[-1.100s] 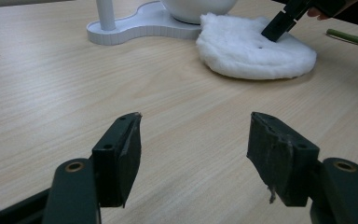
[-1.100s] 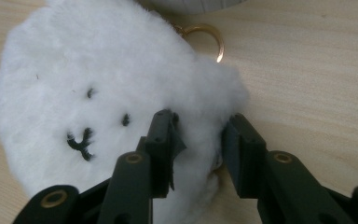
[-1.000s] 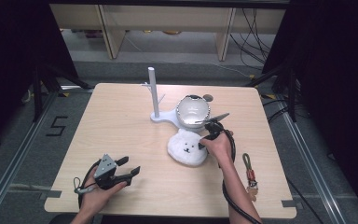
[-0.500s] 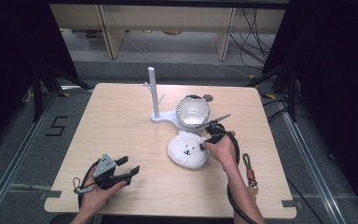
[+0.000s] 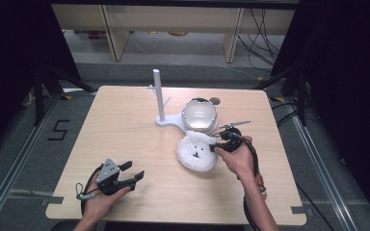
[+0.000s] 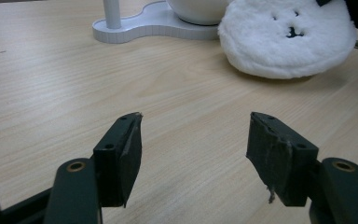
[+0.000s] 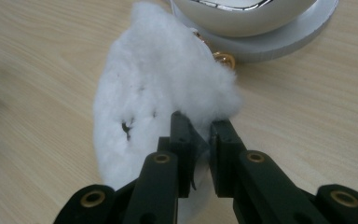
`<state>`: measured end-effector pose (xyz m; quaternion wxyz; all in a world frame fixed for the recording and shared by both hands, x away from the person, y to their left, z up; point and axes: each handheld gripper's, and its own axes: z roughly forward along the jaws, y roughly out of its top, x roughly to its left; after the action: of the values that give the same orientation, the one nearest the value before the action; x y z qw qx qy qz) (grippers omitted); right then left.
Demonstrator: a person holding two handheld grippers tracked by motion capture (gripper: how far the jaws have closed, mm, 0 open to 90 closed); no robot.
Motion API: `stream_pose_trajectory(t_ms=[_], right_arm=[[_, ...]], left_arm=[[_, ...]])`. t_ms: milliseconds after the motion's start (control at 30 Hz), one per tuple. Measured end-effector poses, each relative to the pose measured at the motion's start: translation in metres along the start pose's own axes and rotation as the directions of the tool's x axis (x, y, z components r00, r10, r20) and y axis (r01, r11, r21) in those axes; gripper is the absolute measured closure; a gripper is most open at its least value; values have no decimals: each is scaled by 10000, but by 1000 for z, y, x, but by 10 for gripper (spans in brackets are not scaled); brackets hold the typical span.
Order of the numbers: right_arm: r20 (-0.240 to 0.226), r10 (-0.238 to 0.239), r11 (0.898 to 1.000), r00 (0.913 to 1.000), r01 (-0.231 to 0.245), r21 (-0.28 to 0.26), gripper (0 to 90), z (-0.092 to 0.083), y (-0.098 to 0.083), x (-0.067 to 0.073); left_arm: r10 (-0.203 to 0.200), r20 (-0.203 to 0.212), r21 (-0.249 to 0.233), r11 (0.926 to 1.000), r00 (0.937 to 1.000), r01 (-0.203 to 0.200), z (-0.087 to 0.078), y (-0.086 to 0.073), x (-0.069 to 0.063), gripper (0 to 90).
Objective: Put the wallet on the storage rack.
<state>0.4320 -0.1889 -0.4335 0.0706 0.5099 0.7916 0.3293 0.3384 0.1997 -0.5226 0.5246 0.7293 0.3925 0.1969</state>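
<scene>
Where tongs (image 7: 199,122) pinch: one plush (image 7: 154,100).

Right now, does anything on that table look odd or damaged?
Yes. The left gripper has a ragged, frayed pad on one jaw. The fluffy white toy is lifted at one edge, pinched by the right gripper. Nothing is spilled.

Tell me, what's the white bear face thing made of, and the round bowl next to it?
The white bear face looks like soft, fluffy plush: its long fuzzy fibres bunch where the right claw pinches its edge. The round bowl seems to be hard, glossy plastic or ceramic with a shiny, mirror-like silver surface; which one is hard to say. It sits on a smooth, matte white stand, probably plastic.
</scene>
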Motion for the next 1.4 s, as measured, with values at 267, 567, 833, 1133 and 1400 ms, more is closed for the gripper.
stream_pose_trajectory(t_ms=[267, 567, 833, 1133, 1400], right_arm=[[-3, 96, 9979, 10000, -96, -639, 824, -14, -4, 2], [85, -727, 9819, 9973, 730, -1745, 824, -25, -7, 1], [193, -843, 9677, 9963, 865, -2367, 824, -34, -5, 4], [366, -989, 9504, 9944, 1053, -2928, 823, -43, -3, 1], [312, -838, 9461, 9960, 893, -3112, 823, -47, 0, -1]], left_arm=[[18, -34, -12, 10000, 10000, -18, 0, 0, 0, 347], [-29, -142, 146, 9999, 9999, 31, 0, 1, 0, 350], [-134, -166, 59, 9999, 9998, 135, 1, 1, 0, 353], [-174, -178, -43, 9998, 9997, 174, 1, 0, 1, 352], [-295, -280, -26, 9996, 9992, 295, -1, 0, 2, 352]])
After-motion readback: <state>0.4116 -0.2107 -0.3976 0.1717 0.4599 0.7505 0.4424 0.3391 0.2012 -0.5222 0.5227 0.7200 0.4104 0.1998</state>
